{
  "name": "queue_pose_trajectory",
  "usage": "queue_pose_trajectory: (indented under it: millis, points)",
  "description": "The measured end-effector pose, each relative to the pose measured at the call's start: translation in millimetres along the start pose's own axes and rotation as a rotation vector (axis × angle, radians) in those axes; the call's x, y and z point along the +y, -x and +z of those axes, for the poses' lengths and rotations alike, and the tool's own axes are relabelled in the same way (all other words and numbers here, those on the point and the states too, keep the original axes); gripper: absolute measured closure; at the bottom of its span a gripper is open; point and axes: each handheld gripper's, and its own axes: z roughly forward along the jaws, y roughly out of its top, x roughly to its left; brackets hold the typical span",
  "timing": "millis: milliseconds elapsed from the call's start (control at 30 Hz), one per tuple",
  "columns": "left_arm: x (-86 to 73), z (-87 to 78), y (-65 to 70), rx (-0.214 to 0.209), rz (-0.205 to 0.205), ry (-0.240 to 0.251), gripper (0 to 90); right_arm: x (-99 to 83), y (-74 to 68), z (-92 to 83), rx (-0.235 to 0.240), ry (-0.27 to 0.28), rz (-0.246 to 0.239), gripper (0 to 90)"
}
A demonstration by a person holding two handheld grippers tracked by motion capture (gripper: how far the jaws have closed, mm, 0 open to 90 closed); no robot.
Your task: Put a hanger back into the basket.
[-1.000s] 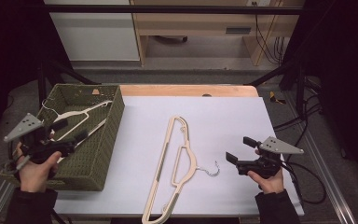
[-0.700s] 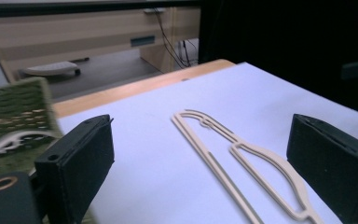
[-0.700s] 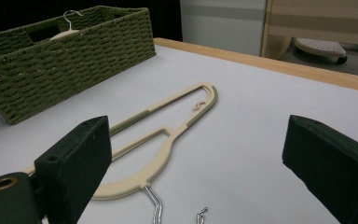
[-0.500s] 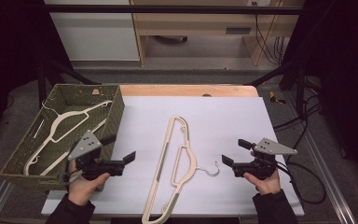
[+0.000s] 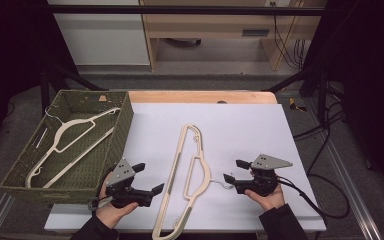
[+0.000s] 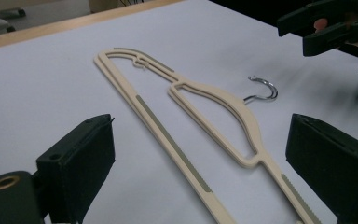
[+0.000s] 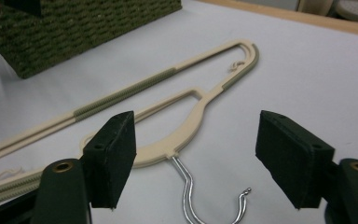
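Both pairs of jaws stood apart and gripped nothing; the right gripper's (image 5: 234, 171) had just been closing, the steel hook (image 7: 200, 198) between its matte black pads. The left gripper (image 5: 149, 178) pointed level at the cream plastic hanger (image 5: 188, 170), flat on the white sheet (image 5: 280, 130) beside the woven green basket (image 5: 122, 125). Both hands held low, facing inward.
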Motion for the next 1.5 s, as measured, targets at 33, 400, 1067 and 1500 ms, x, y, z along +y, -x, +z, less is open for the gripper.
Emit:
queue_pose_trajectory:
  millis: [33, 400, 1067, 1500]
  points:
    - [-2.0, 1.9, -0.2, -0.003, 0.001, -0.011, 7.6, 0.0, 0.0, 0.0, 0.000, 0.000, 0.000, 30.8]
    - [-7.7, 10.3, 0.9, -0.011, 0.008, -0.042, 7.1, -16.8, 0.8, 36.3, 0.033, -0.136, -0.028, 54.2]
    - [-10.4, 17.3, -1.0, -0.023, 0.001, -0.072, 7.1, -29.7, 10.8, 64.8, 0.108, -0.235, -0.087, 84.0]
    - [-9.2, 20.3, 0.7, -0.023, 0.010, -0.079, 7.4, -21.4, 6.5, 59.1, 0.132, -0.207, -0.125, 87.6]
